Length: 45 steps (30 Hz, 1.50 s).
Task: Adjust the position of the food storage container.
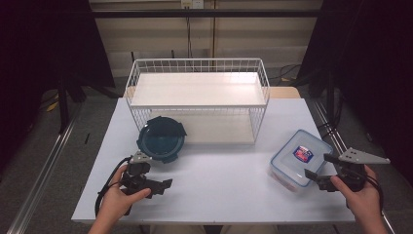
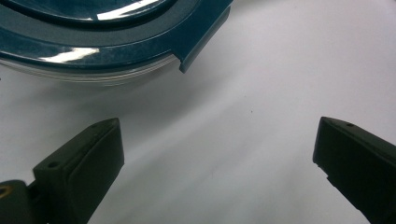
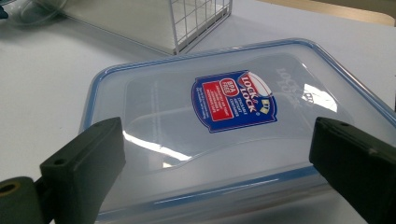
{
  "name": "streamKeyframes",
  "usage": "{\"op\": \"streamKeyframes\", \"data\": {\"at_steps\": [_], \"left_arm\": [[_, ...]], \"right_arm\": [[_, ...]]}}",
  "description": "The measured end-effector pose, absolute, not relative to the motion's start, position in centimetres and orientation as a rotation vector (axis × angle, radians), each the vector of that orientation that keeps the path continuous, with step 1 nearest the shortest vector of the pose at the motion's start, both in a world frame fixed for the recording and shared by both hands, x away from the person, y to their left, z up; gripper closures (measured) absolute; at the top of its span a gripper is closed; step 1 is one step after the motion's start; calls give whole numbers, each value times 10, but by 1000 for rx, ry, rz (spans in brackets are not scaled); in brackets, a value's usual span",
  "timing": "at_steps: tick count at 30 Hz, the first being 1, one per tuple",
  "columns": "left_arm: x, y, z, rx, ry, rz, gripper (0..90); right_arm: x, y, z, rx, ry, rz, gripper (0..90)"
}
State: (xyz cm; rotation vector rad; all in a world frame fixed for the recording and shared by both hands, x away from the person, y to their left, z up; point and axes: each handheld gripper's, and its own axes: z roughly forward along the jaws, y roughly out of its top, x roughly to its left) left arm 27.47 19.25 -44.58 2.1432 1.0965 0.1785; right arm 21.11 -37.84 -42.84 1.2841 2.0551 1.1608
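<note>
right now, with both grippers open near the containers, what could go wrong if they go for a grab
1. The rectangular container sits near the table's right edge; a push from the right gripper could slide it off.
2. Its smooth lid is wide for the open fingers, so the grip may slip.
3. The round teal container leans against the wire rack; the left gripper could knock it over.

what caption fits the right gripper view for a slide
Open right gripper poised over a clear rectangular container with a blue-rimmed lid, beside a white wire rack.
</note>
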Motion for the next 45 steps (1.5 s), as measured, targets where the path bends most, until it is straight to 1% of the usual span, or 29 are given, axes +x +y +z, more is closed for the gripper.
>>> {"op": "streamKeyframes", "data": {"at_steps": [7, 17, 21, 23, 30, 31, 32, 33, 34, 39, 43, 44, 45], "left_arm": [[274, 193, -445, 2148, 1102, 174, 19], [275, 193, -445, 2141, 1108, 166, 20], [275, 192, -446, 2128, 1114, 172, 20], [275, 192, -446, 2124, 1113, 170, 20], [275, 193, -446, 2145, 1104, 175, 20], [275, 193, -446, 2145, 1104, 175, 20], [274, 192, -446, 2135, 1110, 178, 20], [274, 192, -446, 2135, 1110, 178, 20], [274, 193, -445, 2142, 1104, 172, 20], [274, 193, -446, 2137, 1109, 181, 20], [274, 193, -446, 2139, 1107, 178, 21], [274, 193, -446, 2137, 1103, 166, 21], [274, 193, -446, 2137, 1103, 166, 21]], "right_arm": [[214, -376, -425, 1296, 2058, 1157, 39], [228, -374, -420, 1340, 2060, 1167, 47], [239, -379, -418, 1370, 2070, 1167, 58], [243, -381, -416, 1370, 2070, 1147, 78], [257, -388, -406, 1350, 2076, 1095, 233], [257, -388, -406, 1350, 2076, 1095, 233], [261, -388, -402, 1330, 2087, 1076, 286], [261, -388, -402, 1330, 2087, 1076, 286], [265, -389, -399, 1329, 2094, 1043, 349], [275, -392, -396, 1321, 2098, 1022, 518], [282, -396, -398, 1335, 2090, 1021, 677], [284, -397, -399, 1329, 2092, 1004, 708], [284, -397, -399, 1329, 2092, 1004, 708]]}}
